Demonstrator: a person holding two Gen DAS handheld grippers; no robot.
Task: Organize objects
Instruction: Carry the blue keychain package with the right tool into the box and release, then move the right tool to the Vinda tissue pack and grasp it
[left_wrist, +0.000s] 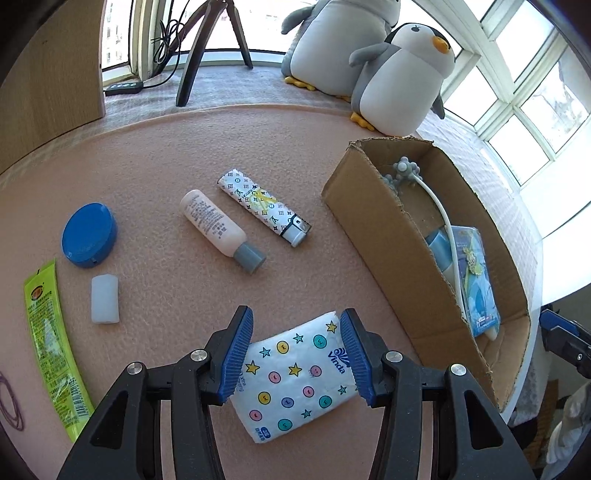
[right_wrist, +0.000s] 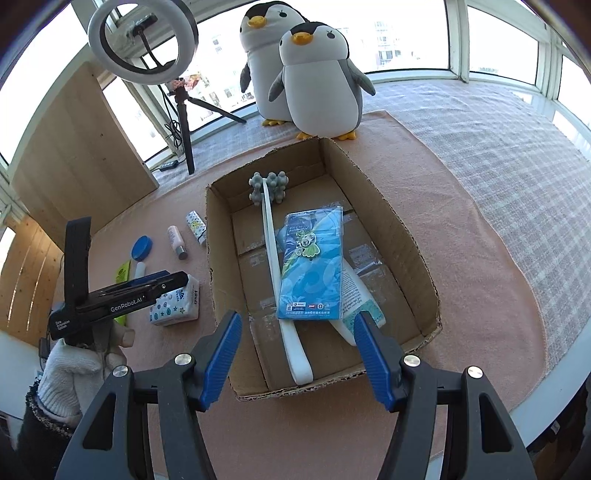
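- The left gripper (left_wrist: 296, 354) has ribbed blue pads on black arms, spread wide on either side of a soft white tissue pack (left_wrist: 295, 376) printed with stars and coloured dots; whether the pads touch its ends cannot be told.
- The tissue pack lies flat on the pink felt-like mat (left_wrist: 166, 166), just left of the cardboard box (left_wrist: 391, 236).
- A pale pink bottle (left_wrist: 218, 229) with a grey cap and a patterned white lighter (left_wrist: 264, 206) lie side by side further out on the mat.
- A round blue lid (left_wrist: 88, 234), a small translucent white block (left_wrist: 105, 304) and a long green snack sachet (left_wrist: 55, 350) sit to the left.
- The right gripper (right_wrist: 297, 350) hangs over the near end of the box, jaws wide and holding nothing.
- Inside the corrugated, rough-edged box lie a white-handled massager (right_wrist: 271, 258) with knobbly grey heads, a glossy blue packet (right_wrist: 312, 266) and a white tube (right_wrist: 360, 295) partly under the packet.
- A hand (right_wrist: 70, 369) in a white knitted glove holds the left gripper's handle.
- Two plush grey-and-white penguins (right_wrist: 317, 81) stand beyond the box.
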